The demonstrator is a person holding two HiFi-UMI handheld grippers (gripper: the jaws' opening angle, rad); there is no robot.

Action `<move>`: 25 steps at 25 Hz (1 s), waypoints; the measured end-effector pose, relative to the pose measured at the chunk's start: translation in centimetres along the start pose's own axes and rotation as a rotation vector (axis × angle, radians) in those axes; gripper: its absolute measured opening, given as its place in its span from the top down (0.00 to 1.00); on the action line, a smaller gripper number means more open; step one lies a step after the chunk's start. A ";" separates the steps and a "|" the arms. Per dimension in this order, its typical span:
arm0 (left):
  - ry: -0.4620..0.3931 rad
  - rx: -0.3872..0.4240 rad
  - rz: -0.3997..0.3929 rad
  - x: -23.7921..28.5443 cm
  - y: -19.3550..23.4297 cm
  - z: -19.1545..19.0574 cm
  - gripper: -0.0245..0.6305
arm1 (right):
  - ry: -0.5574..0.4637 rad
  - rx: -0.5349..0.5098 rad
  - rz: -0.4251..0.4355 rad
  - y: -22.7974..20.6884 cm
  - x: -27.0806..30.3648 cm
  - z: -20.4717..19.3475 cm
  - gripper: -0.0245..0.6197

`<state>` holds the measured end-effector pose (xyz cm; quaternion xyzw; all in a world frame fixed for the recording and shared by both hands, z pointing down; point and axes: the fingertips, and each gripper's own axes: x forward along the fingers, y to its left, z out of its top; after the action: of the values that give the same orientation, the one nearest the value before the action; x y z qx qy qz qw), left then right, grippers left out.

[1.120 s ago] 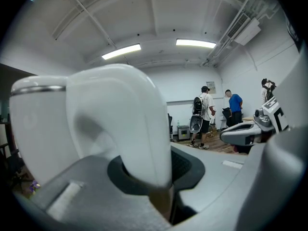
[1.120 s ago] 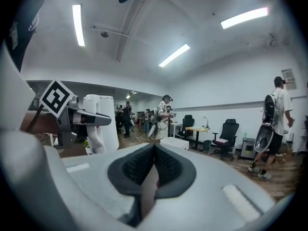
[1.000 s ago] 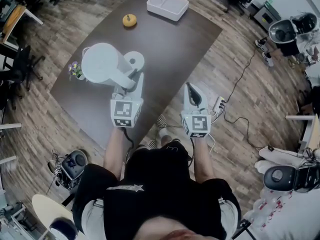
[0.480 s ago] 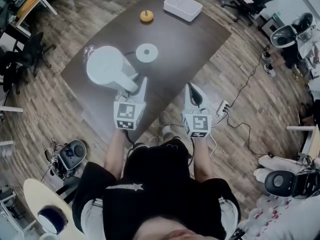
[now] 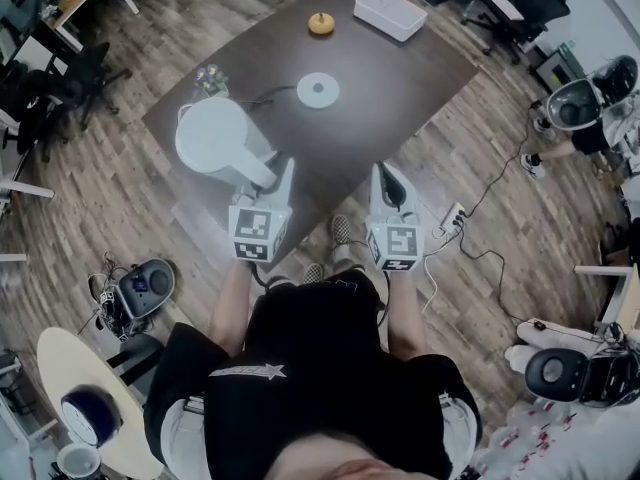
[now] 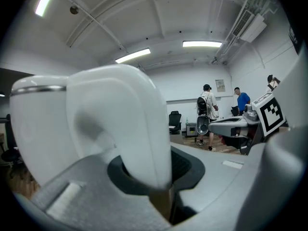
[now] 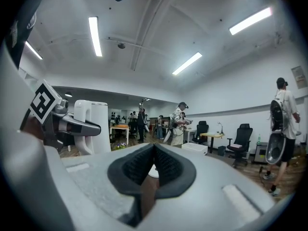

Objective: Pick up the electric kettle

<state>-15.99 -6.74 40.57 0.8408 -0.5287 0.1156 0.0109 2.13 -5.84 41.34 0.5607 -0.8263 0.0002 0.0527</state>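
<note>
The white electric kettle (image 5: 212, 135) hangs over the near left part of the dark table (image 5: 400, 78), lifted off its round white base (image 5: 318, 90). My left gripper (image 5: 280, 173) is shut on the kettle's handle (image 6: 139, 134), which fills the left gripper view between the jaws. In the right gripper view the kettle (image 7: 89, 124) shows at the left with the left gripper on it. My right gripper (image 5: 384, 180) is beside it near the table's front edge, its jaws shut on nothing (image 7: 153, 170).
A white rectangular tray (image 5: 390, 13) and a small orange object (image 5: 321, 23) lie at the table's far end. A small flower pot (image 5: 210, 78) stands at the left edge. A cord runs from the base. Office chairs, floor cables and people stand around.
The kettle, held by my left gripper, has drawn away from its base toward the table's near left corner. Both grippers have pulled back from the table.
</note>
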 end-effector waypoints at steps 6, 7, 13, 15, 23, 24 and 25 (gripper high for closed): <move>0.024 -0.015 0.033 -3.7 0.7 -1.6 0.85 | 0.004 0.003 0.034 3.0 -0.9 -0.3 0.95; 0.028 -0.023 0.038 -4.2 0.7 -2.0 0.85 | 0.005 0.003 0.040 3.4 -1.1 -0.4 0.95; 0.058 -0.053 0.064 -7.2 0.7 -3.9 0.84 | 0.012 0.007 0.062 4.9 -2.4 -1.0 0.95; 0.057 -0.054 0.070 -7.8 0.9 -4.0 0.84 | 0.016 0.003 0.067 5.4 -2.4 -1.2 0.95; 0.073 -0.057 0.091 -8.8 1.3 -4.4 0.84 | 0.030 -0.008 0.103 6.6 -2.3 -1.2 0.95; 0.070 -0.057 0.090 -8.8 1.3 -4.4 0.84 | 0.028 -0.008 0.102 6.6 -2.3 -1.2 0.95; 0.069 -0.059 0.088 -8.8 1.2 -4.4 0.84 | 0.026 -0.007 0.101 6.5 -2.3 -1.1 0.95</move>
<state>-21.56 1.14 42.93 0.8116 -0.5675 0.1295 0.0487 -2.99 -1.26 42.66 0.5179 -0.8529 0.0072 0.0656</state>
